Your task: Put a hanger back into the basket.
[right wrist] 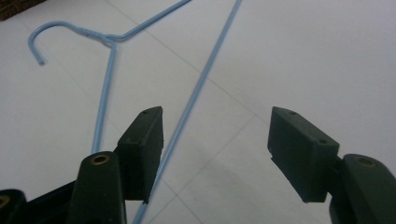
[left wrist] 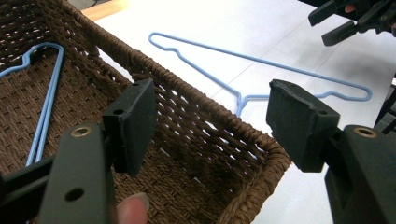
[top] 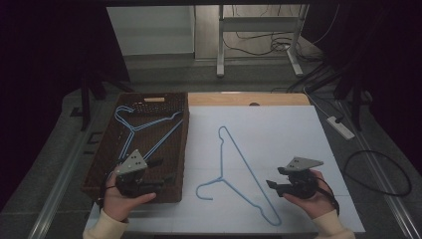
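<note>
Brown woven wicker basket (top: 177, 149) holding light-blue wire hangers (top: 144, 130), left gripper (top: 158, 185) over its near corner, jaws spread and empty, another light-blue wire hanger (top: 238, 169) flat on the white table (top: 278, 134), right gripper (top: 271, 185) beside it, jaws wide apart, nothing pinched.

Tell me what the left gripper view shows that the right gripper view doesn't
The left gripper view alone has the wicker basket, a blue hanger inside it, and the right gripper farther off with jaws apart. The right gripper view alone has the table hanger's hook end and that gripper's own open jaws over the long wire. Both share the blue hanger on the table and the white tabletop.
</note>
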The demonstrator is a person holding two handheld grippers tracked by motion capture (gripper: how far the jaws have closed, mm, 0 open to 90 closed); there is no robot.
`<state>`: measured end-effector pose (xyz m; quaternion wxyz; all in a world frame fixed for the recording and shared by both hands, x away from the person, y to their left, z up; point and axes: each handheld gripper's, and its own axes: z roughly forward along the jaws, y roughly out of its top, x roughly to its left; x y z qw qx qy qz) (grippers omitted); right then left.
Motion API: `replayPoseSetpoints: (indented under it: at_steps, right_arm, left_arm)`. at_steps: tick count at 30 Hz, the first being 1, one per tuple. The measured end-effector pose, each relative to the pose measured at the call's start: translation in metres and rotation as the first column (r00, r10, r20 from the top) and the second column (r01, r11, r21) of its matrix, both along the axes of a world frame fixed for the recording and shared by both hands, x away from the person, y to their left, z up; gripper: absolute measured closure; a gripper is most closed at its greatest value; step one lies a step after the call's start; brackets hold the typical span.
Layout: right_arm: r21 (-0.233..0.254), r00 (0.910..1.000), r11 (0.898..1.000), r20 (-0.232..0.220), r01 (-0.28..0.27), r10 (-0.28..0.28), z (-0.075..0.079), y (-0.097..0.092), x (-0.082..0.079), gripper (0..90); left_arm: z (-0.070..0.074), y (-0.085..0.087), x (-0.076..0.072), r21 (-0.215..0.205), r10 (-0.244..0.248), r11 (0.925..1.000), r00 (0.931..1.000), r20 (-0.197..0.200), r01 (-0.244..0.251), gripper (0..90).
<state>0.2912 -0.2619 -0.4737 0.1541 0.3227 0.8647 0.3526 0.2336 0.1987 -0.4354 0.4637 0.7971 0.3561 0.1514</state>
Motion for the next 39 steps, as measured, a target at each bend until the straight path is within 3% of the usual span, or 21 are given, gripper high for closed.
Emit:
replayPoseSetpoints:
  at_steps: [9,10,14,20,28,35,39]
  right_arm:
    - [-0.049,0.9992,0.998,-0.029,-0.029,0.027,0.001,0.013,-0.001,36.1]
    - [-0.076,0.9984,0.996,-0.045,-0.037,0.034,0.001,0.019,0.000,35.3]
    - [-0.104,0.9979,0.994,-0.053,-0.041,0.036,0.002,0.027,0.000,34.7]
    - [-0.118,0.9962,0.992,-0.077,-0.050,0.042,0.004,0.038,0.001,34.8]
    - [-0.145,0.9876,0.983,-0.128,-0.110,0.092,0.005,0.066,0.006,31.4]
    - [-0.200,0.9708,0.962,-0.191,-0.183,0.145,-0.004,0.099,0.010,30.7]
    - [-0.247,0.9604,0.945,-0.229,-0.215,0.159,-0.009,0.120,0.017,37.3]
  left_arm:
    - [-0.001,0.000,0.000,0.001,0.000,1.0000,1.0000,-0.001,0.000,33.5]
    - [-0.001,0.000,0.000,0.001,0.000,1.0000,1.0000,-0.002,0.000,33.5]
    - [-0.001,0.000,0.000,0.003,-0.001,1.0000,1.0000,-0.002,0.001,33.5]
    - [-0.001,0.000,0.000,0.001,-0.002,1.0000,1.0000,0.000,0.002,33.5]
    - [0.000,0.000,0.000,0.000,-0.008,1.0000,1.0000,0.005,0.008,33.5]
    - [-0.001,0.000,0.000,-0.001,-0.009,1.0000,1.0000,0.002,0.009,33.5]
    - [-0.001,0.000,0.000,-0.002,-0.010,0.9999,0.9999,0.002,0.010,33.5]
